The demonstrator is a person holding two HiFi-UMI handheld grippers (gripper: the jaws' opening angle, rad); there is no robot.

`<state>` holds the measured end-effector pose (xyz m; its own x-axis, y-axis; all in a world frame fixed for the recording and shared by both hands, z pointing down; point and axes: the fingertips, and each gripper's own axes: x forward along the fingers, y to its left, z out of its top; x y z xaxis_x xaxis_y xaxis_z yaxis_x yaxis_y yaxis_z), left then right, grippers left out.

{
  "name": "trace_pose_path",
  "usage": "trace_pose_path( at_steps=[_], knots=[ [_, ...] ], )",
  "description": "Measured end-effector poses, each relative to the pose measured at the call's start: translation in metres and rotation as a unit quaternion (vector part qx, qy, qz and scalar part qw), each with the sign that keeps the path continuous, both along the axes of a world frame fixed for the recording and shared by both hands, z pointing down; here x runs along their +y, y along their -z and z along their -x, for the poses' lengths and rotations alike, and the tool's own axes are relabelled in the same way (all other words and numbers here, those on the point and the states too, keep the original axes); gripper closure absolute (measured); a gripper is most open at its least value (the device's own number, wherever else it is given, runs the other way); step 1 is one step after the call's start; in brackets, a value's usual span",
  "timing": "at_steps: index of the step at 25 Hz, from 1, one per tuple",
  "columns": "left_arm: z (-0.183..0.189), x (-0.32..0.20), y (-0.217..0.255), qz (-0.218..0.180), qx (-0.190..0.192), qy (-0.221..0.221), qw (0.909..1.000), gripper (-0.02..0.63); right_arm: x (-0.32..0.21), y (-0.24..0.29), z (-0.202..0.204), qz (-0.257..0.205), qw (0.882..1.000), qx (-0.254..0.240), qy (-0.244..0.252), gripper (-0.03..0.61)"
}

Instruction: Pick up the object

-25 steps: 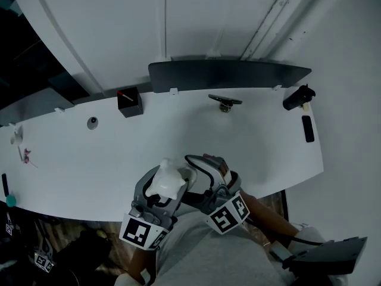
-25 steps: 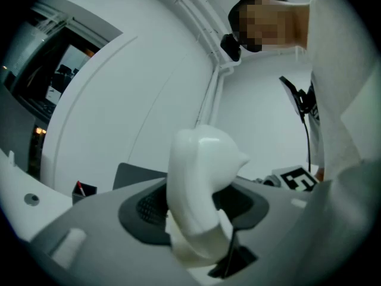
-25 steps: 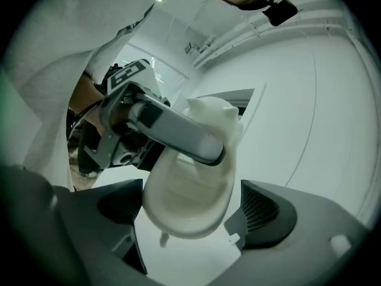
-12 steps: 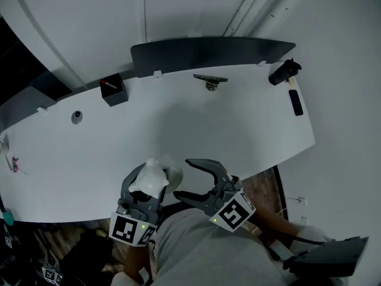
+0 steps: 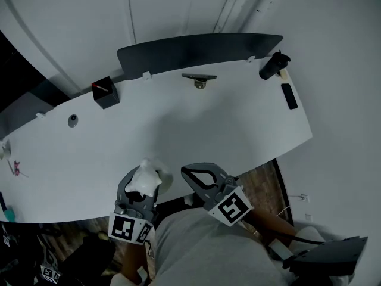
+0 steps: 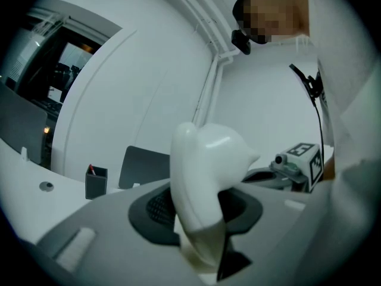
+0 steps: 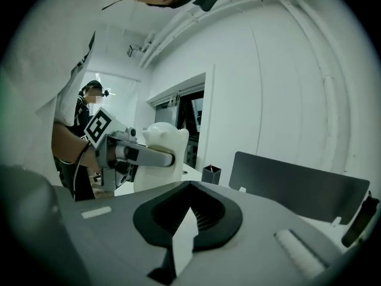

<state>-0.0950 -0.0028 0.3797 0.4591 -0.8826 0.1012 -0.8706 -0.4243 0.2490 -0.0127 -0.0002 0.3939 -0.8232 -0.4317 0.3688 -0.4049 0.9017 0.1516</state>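
Note:
A white, glossy bear-shaped figure point(image 5: 143, 176) is lifted above the near edge of the white table point(image 5: 208, 130). My left gripper point(image 5: 141, 182) is shut on it, with the dark pads pressing both sides of the figure point(image 6: 205, 177). To its right, my right gripper point(image 5: 186, 171) has its jaws closing fully together with nothing between them. In the right gripper view the closed jaws point(image 7: 188, 219) point past the held figure point(image 7: 161, 159) toward the far wall. The figure's lower part is hidden by the left jaws.
A black pen holder point(image 5: 105, 92) stands at the table's back left, near a small round fitting point(image 5: 72, 121). A dark curved panel point(image 5: 196, 49) lines the back edge, with a small stand point(image 5: 199, 79) before it. A black cylinder point(image 5: 272, 65) and a flat black device point(image 5: 289, 96) lie far right.
The right gripper's wide-open jaws have closed with nothing in them. Both grippers have drawn back toward the table's near edge. The left gripper has kept the white figure.

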Motion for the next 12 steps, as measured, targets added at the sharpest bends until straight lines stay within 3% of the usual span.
trace_pose_path(
  at_steps=[4,8,12],
  knots=[
    [-0.029,0.01,-0.008,0.018,-0.005,0.011,0.9998,0.466,0.001,0.0,-0.023,0.011,1.0,-0.018,-0.014,0.578],
    [-0.063,0.025,-0.025,0.047,-0.011,0.016,0.9987,0.466,0.006,-0.009,-0.055,0.056,0.996,-0.063,-0.041,0.578],
    [-0.089,0.046,-0.043,0.081,-0.007,0.037,0.996,0.466,0.017,-0.023,-0.088,0.08,0.993,-0.068,-0.053,0.578]
  ],
)
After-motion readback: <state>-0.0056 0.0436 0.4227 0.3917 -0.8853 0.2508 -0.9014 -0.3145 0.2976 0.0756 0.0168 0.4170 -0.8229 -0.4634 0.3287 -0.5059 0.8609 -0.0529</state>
